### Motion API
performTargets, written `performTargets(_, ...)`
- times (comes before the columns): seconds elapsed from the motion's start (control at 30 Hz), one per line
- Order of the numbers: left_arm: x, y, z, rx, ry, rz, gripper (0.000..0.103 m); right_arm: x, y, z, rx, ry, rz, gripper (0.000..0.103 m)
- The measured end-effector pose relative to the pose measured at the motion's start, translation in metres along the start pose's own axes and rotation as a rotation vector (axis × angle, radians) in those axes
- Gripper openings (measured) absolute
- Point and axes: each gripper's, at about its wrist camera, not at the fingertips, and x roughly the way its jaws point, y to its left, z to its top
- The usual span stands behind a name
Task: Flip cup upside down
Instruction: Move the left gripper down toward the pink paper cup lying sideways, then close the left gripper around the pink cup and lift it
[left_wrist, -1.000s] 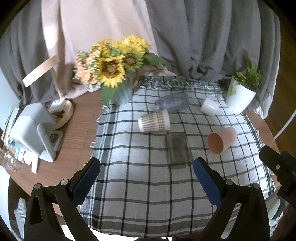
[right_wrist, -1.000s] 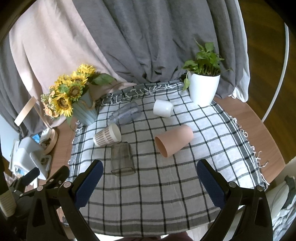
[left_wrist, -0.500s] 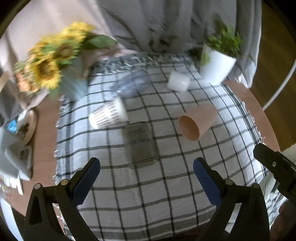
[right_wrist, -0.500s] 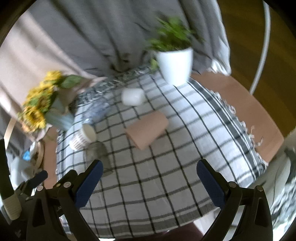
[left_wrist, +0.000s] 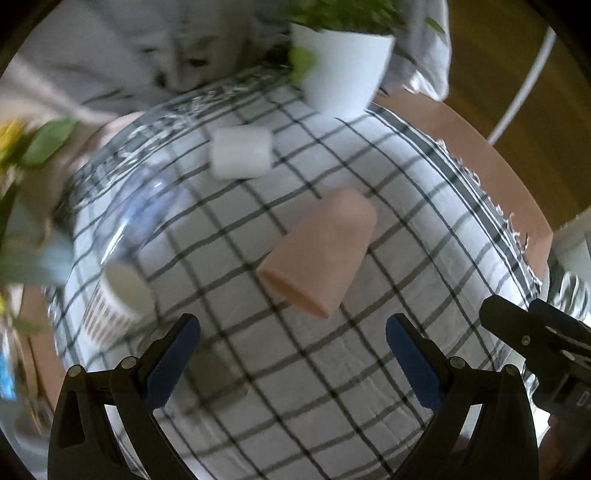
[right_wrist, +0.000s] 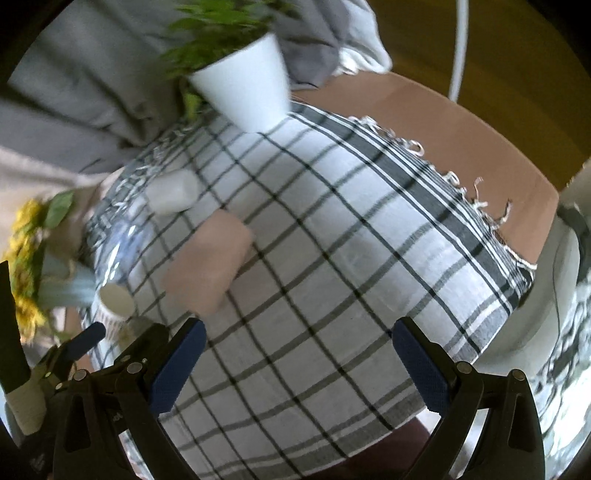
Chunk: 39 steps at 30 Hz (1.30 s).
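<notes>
A pink cup lies on its side on the checked cloth, mouth toward the near left; it also shows in the right wrist view, blurred. My left gripper is open and empty, just short of the cup. My right gripper is open and empty over the cloth, with the cup to its far left. A white cup, a patterned paper cup and a clear cup also lie on their sides.
A white plant pot stands at the back of the table and shows in the right wrist view too. Sunflowers in a blue vase stand at the left. The wooden table edge runs along the right.
Both grippers have swung right and moved closer to the table. The pink cup now sits nearer, just ahead of the left gripper. Both views are motion-blurred. No cup has moved.
</notes>
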Motion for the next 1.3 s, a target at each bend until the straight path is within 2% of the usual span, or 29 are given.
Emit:
performTargets(0.27, 0.048, -0.016, 0.037, 0.146, 0.081, -0.025, 0.102, 0.033, -0.018, 0.014, 0.13, 0.05, -0.022, 0.101)
performTargets(0.53, 0.08, -0.025, 0.053, 0.214, 0.138, -0.033, 0.101, 0.063, -0.029, 0.022, 0.211, 0.097, -0.042, 0.101)
performTargets(0.73, 0.1, -0.029, 0.061, 0.22, 0.177, -0.055, 0.098, 0.078, -0.034, 0.027, 0.24, 0.123, -0.053, 0.101)
performTargets(1.03, 0.133, -0.035, 0.06, 0.194, 0.209, -0.064, 0.083, 0.094, -0.034, 0.028, 0.231, 0.153, -0.077, 0.101)
performTargets(1.3, 0.131, -0.037, 0.055, 0.167, 0.157, -0.057, 0.078, 0.1, -0.035, 0.026, 0.208, 0.165, -0.1, 0.101)
